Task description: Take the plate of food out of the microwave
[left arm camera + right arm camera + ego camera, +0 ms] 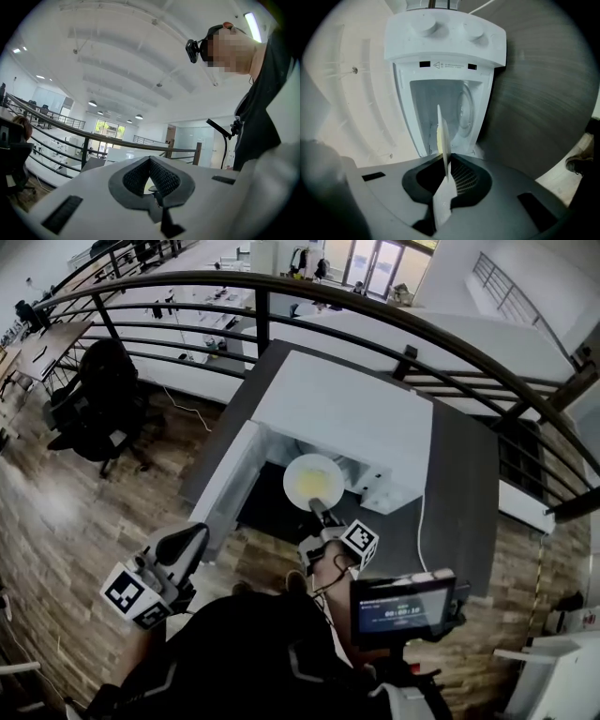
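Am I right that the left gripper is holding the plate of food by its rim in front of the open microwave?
Not quite: the right gripper holds the plate of food by its rim in front of the open microwave, as the right gripper view shows.

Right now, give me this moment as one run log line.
right hand-held gripper: shut on plate of food rim | plate of food: at open microwave mouth | left hand-held gripper: shut, empty

Microwave (342, 418) opening faces the person. Its door (225, 488) stands swung open on the left and bars approach from that side. The plate (312, 479) occupies the space directly before the opening. Table (459, 488) right of the microwave is open. The railing (263, 320) closes the far side.
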`<state>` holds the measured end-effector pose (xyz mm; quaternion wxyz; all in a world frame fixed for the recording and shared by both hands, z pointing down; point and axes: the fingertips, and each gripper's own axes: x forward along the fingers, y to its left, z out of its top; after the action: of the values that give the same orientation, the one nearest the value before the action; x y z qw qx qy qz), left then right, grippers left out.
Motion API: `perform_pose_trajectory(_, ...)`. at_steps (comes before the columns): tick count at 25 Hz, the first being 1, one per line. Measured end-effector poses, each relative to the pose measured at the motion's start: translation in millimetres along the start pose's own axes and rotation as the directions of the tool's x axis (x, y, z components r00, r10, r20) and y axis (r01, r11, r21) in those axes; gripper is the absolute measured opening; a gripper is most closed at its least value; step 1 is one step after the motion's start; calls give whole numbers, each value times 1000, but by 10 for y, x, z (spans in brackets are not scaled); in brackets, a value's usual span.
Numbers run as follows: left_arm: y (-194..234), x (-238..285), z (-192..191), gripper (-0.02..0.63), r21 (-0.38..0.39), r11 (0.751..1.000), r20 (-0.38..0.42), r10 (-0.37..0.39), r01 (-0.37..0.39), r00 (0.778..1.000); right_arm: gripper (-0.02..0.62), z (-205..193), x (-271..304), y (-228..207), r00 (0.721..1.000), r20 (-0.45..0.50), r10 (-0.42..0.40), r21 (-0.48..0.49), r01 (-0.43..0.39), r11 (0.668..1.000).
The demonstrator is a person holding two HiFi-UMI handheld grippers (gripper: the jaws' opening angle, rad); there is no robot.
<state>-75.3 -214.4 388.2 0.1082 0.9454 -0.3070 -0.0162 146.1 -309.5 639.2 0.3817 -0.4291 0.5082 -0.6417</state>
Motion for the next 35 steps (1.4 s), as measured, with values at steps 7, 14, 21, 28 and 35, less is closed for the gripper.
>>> perform_pose_trajectory(7,-36,-32,12,3,13,998,21,-55,55,998,25,-160,-355,246,999,34,29,-7,-29,1000)
perform_pose_trajectory(14,-101,-59,-10,3,10,987,57,-161,160,985,25,-295,-726,428,994,98,48,-21,-46,999)
perform_pose_trajectory(21,-201,-108,-63,2,7,965,51,-262,262,964,25,-411,-1089,576,985,163,58,-41,-52,998)
perform_pose_trajectory(28,-345,-55,28,3,-35,950,95,-305,309,948,25,-543,-1319,696,984,161,72,-59,-63,996)
perform_pose_trajectory(35,-550,101,134,3,-25,954,100,-294,298,951,25,-544,-1275,903,991,52,124,-88,-119,989)
